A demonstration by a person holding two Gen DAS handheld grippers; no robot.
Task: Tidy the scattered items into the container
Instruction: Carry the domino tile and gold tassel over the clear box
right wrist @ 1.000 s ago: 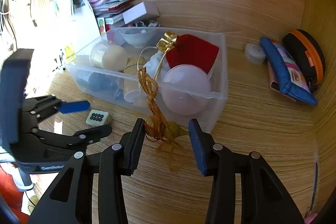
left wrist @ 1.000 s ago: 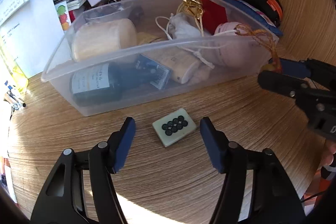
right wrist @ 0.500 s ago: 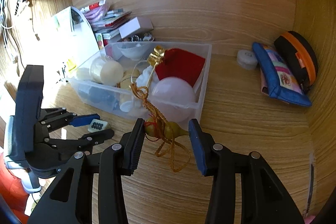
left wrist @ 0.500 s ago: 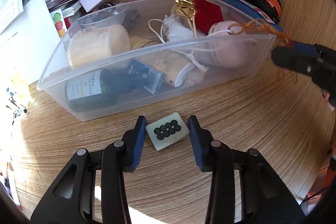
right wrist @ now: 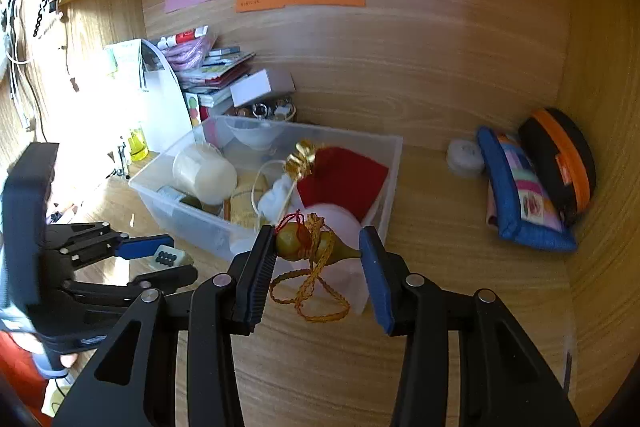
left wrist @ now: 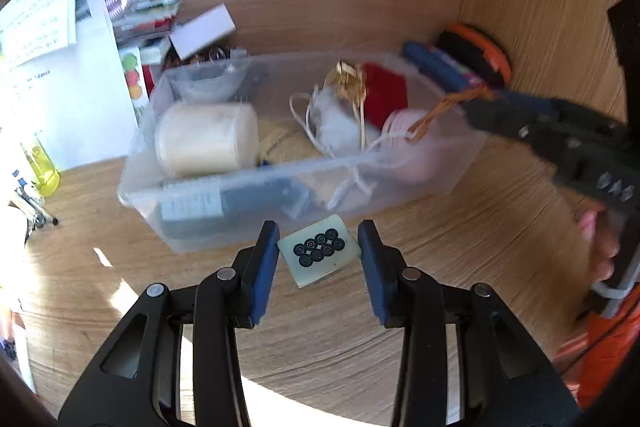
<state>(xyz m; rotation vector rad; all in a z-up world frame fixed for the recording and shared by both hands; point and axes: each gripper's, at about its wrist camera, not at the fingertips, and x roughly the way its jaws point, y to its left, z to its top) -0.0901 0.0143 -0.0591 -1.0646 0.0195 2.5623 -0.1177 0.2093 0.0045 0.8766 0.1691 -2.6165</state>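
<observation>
Left wrist view: my left gripper [left wrist: 318, 257] sits low centre of frame, jaws closed onto the pale green tile [left wrist: 319, 251] with black dots, pinching it by two opposite edges. Tile is just in front of the clear plastic container [left wrist: 404, 183], lower centre of frame; I cannot tell whether it rests on the table [left wrist: 460, 267] or is lifted off it. Container fills mid-frame and holds a cream cylinder [left wrist: 206, 139] at its left, a dark bottle [left wrist: 224, 207] along the front wall, a white pouch with cord [left wrist: 336, 125], a red pouch [left wrist: 386, 95] and a gold ribbon [left wrist: 348, 77]. Right gripper enters from the right edge, braided gold cord [left wrist: 448, 107] trailing from its tip over the container's right end.

Right wrist view: right gripper [right wrist: 318, 247] at lower centre, jaws pinching a small yellow gourd charm [right wrist: 308, 245] between them, its gold cord looping below. Charm hangs in front of the container's near corner, over a white dome. Left gripper and tile [right wrist: 166, 258] show at lower left. Blue pouch [right wrist: 520, 195] and black-orange case [right wrist: 560, 163] lie at the right.
</observation>
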